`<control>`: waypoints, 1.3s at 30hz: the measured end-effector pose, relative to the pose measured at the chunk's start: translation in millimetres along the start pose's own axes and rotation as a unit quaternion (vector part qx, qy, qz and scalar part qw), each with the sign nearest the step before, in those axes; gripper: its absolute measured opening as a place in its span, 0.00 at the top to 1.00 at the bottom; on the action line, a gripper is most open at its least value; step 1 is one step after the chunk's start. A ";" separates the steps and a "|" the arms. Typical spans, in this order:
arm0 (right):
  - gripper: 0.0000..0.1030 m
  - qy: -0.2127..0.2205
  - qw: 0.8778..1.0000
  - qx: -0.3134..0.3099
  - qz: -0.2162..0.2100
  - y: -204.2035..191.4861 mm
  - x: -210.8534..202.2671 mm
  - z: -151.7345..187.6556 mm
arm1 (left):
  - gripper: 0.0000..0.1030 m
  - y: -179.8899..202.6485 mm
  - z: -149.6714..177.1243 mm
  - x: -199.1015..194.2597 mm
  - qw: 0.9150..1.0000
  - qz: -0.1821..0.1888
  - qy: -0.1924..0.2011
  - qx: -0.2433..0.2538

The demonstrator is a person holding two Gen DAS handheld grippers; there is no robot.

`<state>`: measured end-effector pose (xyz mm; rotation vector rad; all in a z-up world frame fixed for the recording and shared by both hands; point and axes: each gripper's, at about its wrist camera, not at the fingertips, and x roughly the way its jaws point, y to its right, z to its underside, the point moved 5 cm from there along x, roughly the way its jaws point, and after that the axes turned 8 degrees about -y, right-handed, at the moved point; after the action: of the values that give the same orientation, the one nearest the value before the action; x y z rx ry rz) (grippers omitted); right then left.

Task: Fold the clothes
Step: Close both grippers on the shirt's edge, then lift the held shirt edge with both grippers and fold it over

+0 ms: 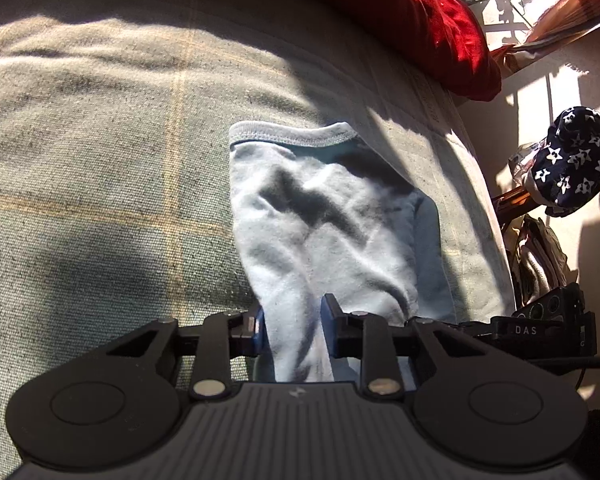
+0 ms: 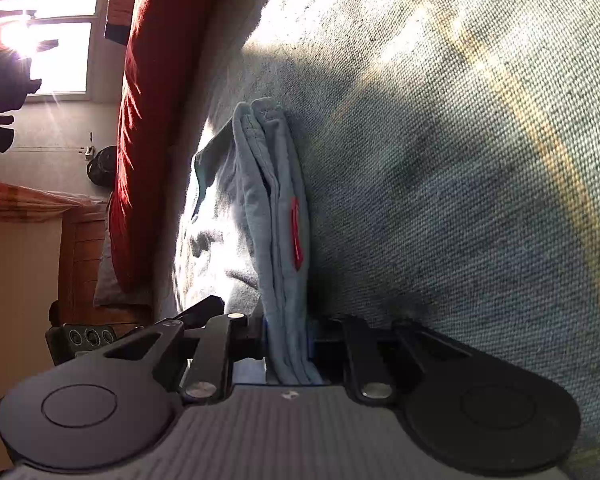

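Both tools, left (image 1: 292, 328) and right (image 2: 288, 340), clamp the light-blue garment (image 1: 324, 216) (pinched edges hidden between jaws)

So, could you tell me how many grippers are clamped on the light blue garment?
2: the left gripper pinches its near edge; the right gripper pinches the light blue garment's stacked layers.

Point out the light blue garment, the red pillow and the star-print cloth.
light blue garment (image 1: 324, 216), left wrist view, its rumpled middle.
red pillow (image 1: 432, 20), left wrist view, its sunlit side.
star-print cloth (image 1: 576, 152), left wrist view, its rounded top.
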<state>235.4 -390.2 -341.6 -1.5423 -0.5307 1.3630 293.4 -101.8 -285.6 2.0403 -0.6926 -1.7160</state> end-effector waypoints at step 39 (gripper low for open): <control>0.82 -0.072 0.992 -0.102 -0.016 -182.0 125.5 115.8 | 0.94 -81.8 73.3 -231.1 0.986 0.049 0.150 -0.049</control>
<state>212.3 -165.4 -235.7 -1.5972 -0.8010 1.4381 201.2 102.8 -162.8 2.0977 -0.5864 -1.3240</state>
